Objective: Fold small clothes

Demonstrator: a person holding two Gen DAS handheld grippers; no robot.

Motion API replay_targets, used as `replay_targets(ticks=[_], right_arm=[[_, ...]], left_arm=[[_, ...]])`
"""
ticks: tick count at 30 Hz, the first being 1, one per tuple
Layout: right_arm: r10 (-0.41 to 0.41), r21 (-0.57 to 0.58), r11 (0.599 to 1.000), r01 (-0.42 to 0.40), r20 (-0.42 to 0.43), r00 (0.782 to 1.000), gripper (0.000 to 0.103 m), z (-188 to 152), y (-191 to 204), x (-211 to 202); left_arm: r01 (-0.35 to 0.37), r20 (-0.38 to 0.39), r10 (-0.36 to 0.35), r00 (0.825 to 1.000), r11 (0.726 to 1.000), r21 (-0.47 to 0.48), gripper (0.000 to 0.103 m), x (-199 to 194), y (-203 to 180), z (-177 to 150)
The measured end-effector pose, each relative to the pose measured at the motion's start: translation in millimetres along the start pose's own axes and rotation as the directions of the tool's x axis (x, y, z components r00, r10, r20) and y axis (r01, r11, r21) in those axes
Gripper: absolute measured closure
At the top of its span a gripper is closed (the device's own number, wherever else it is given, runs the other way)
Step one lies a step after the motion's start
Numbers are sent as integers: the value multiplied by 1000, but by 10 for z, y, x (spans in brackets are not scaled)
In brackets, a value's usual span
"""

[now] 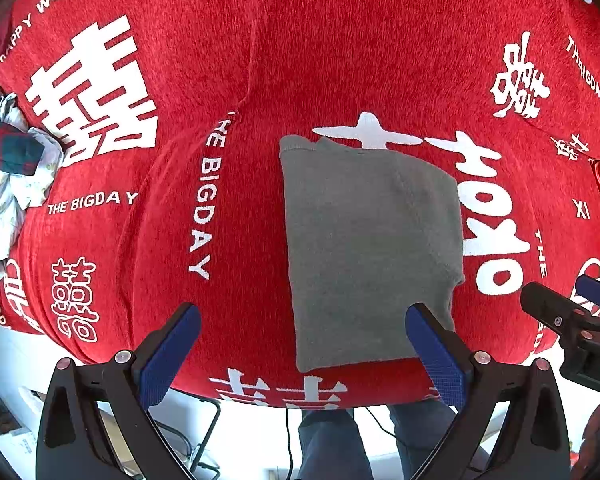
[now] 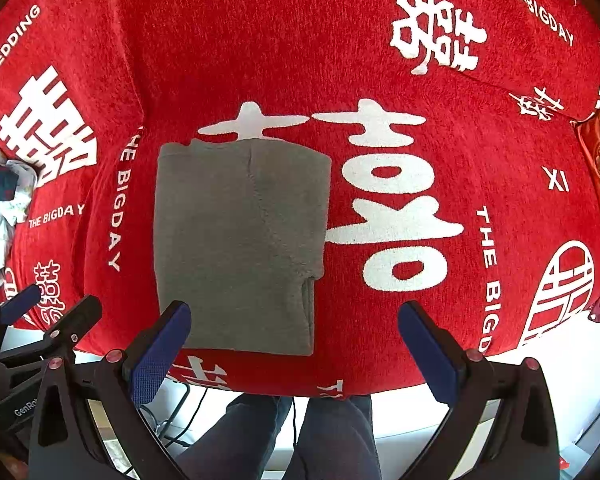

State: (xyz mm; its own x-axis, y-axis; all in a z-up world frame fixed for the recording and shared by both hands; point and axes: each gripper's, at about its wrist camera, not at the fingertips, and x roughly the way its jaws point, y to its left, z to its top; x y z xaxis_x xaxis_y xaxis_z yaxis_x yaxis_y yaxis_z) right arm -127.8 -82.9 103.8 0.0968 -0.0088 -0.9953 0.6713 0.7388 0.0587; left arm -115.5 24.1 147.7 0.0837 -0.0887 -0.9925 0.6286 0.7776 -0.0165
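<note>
Left gripper [image 1: 302, 344] and right gripper [image 2: 294, 342] both spread wide, holding nothing. Folded grey garment [image 2: 240, 240] lies flat on the red printed cover [image 2: 440, 300], just ahead of both, near the front edge.

Red cloth [image 1: 340, 40] w/ white print: "THE BIGDAY" repeated at centre-left & right edge of both views, "HAPPY WEDDING" upper left, "XI" at right, plus big double-happiness chars. Left gripper [image 2: 40, 312] body, lower left of right-wrist view: "GenRo…", cut off.
</note>
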Motion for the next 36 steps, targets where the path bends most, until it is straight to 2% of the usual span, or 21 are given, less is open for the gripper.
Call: replay_targets(ticks=[25,36], right_arm=[[1,-2,1000,-1,-2,1000,0,17,18,-2],[-2,-2,1000,2,-6,1000,0,4,47,9]], left_arm=[[-6,2,6,1000,1000,9,1,-22,14,23],[-37,-2,37,999,999,8,1,6,30,16]])
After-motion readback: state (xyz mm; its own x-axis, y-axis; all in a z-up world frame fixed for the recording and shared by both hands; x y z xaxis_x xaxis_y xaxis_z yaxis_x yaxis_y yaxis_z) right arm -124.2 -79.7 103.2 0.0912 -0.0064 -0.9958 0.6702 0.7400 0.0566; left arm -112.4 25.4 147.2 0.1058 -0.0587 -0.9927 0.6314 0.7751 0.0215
